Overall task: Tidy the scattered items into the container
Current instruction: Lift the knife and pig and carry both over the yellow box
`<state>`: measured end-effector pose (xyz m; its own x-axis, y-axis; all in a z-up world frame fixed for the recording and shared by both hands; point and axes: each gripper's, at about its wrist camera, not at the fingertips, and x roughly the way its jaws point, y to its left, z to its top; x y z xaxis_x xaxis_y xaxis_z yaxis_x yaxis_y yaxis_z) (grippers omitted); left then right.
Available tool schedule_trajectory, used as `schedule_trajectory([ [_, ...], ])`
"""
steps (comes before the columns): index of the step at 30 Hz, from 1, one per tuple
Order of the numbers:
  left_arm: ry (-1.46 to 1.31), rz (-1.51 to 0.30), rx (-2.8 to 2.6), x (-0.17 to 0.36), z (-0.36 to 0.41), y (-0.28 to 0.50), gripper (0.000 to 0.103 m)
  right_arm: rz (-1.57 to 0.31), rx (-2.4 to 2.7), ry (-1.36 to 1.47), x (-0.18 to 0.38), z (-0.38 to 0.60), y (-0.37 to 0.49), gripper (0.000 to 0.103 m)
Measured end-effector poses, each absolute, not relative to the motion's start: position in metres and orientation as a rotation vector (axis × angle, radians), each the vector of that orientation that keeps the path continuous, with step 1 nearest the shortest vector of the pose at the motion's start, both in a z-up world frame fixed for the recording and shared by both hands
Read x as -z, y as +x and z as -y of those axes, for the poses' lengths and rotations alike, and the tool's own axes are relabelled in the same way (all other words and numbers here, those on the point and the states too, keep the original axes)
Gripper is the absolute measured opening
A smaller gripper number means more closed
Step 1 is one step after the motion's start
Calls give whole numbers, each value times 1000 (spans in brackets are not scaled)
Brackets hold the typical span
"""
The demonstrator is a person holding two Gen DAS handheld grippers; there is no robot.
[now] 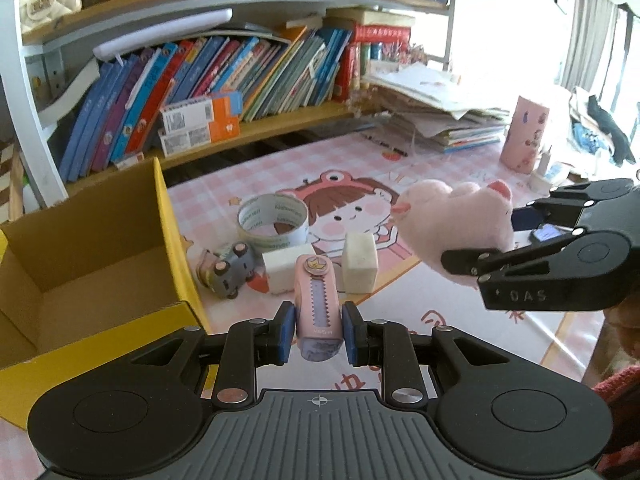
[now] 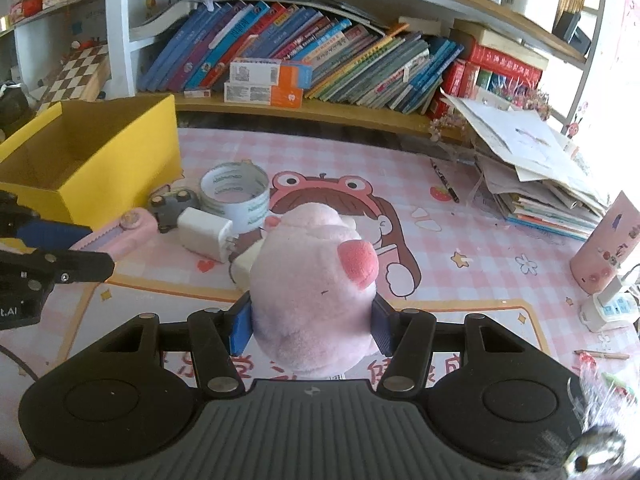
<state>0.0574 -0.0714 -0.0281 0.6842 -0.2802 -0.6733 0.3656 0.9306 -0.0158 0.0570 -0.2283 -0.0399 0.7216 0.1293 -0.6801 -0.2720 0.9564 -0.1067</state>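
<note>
My left gripper (image 1: 318, 330) is shut on a pink utility knife (image 1: 317, 312), right of the open yellow cardboard box (image 1: 168, 216). My right gripper (image 2: 312, 326) is shut on a pink plush pig (image 2: 316, 280) and holds it above the mat; the pig also shows at the right of the left wrist view (image 1: 452, 228). On the mat lie a tape roll (image 1: 273, 220), a grey toy car (image 1: 230, 270) and two white blocks (image 1: 286, 266) (image 1: 359, 262). In the right wrist view the box (image 2: 100, 160), tape roll (image 2: 236, 190), car (image 2: 172, 204), knife (image 2: 120, 232) and a white charger (image 2: 204, 232) sit at left.
A bookshelf (image 1: 224, 76) full of books runs along the back. A stack of papers and books (image 2: 532, 176) lies at back right. A pink cup (image 2: 608, 248) and a white bottle (image 2: 608, 308) stand at right. A pen (image 2: 444, 180) lies on the pink cartoon mat (image 2: 440, 248).
</note>
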Motion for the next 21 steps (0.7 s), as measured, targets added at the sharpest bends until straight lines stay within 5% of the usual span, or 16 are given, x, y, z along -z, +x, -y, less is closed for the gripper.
schedule_trajectory([
  [21,131,-633,413,2,25,26,23,-659,-212,-234,24,171,16,55],
])
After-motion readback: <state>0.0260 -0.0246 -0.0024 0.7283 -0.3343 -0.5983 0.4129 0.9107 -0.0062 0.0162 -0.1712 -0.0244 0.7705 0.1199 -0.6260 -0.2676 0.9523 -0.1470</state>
